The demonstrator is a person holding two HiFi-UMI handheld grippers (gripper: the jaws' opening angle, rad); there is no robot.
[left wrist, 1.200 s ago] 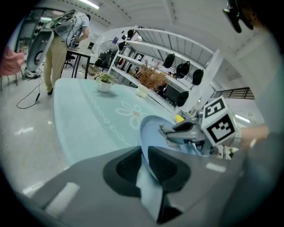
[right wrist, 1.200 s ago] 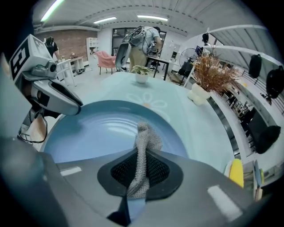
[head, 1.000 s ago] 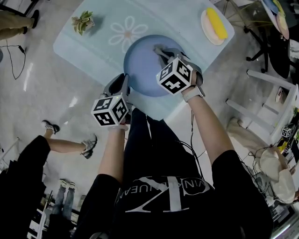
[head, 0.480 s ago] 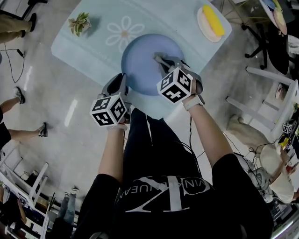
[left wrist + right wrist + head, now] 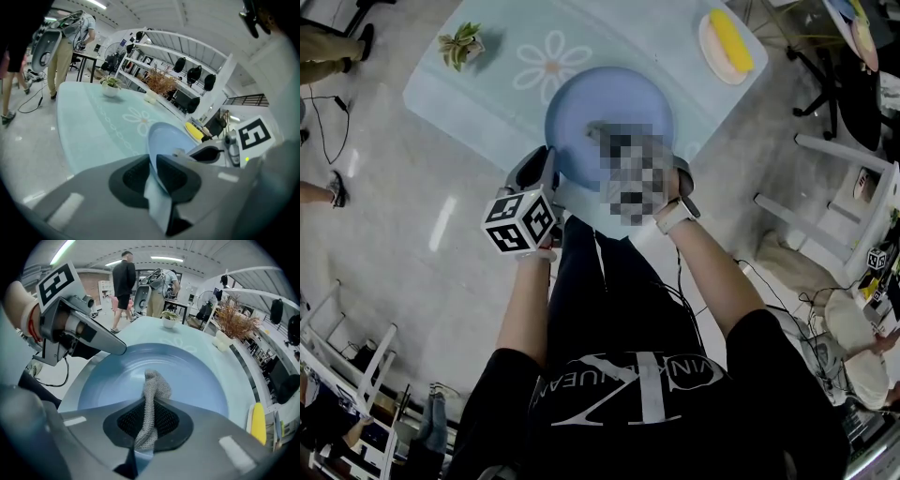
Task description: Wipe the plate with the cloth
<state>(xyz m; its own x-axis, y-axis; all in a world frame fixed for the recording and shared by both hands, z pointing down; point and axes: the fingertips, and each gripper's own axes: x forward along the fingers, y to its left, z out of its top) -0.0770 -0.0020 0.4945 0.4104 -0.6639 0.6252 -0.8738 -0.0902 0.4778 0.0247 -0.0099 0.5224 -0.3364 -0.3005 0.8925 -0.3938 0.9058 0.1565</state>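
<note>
Two grippers work on one blue plate (image 5: 197,376), which sits on the pale, flower-printed counter (image 5: 478,94) close to its near edge. The left gripper (image 5: 151,173) has its fingers drawn narrow onto the plate's near-left rim and steadies it. Whether the plate lies flat or is slightly raised on that side cannot be told. The right gripper (image 5: 149,420) has its fingers pinched on a grey knitted cloth (image 5: 154,385). The cloth's free end stands out beyond the fingertips and rests on the plate's inner surface, near the middle. In the head view a mosaic patch covers most of this gripper, and only a bit of the cloth shows on the plate above it.

Progress, as judged: both preparatory steps look complete, since the cloth is taken up and the plate is braced. The wiping itself appears to be under way, with the cloth in contact with the well of the plate. The blue surface reads as even and unmarked, with no smear or residue visible. How much of it has been covered therefore cannot be told. What probably remains is to pass over the rest of the well and the raised rim, then to let go of both things.

A small potted plant (image 5: 461,47) and a dish (image 5: 710,54) holding a yellow item (image 5: 733,42) stand well apart at the counter's far corners.
</note>
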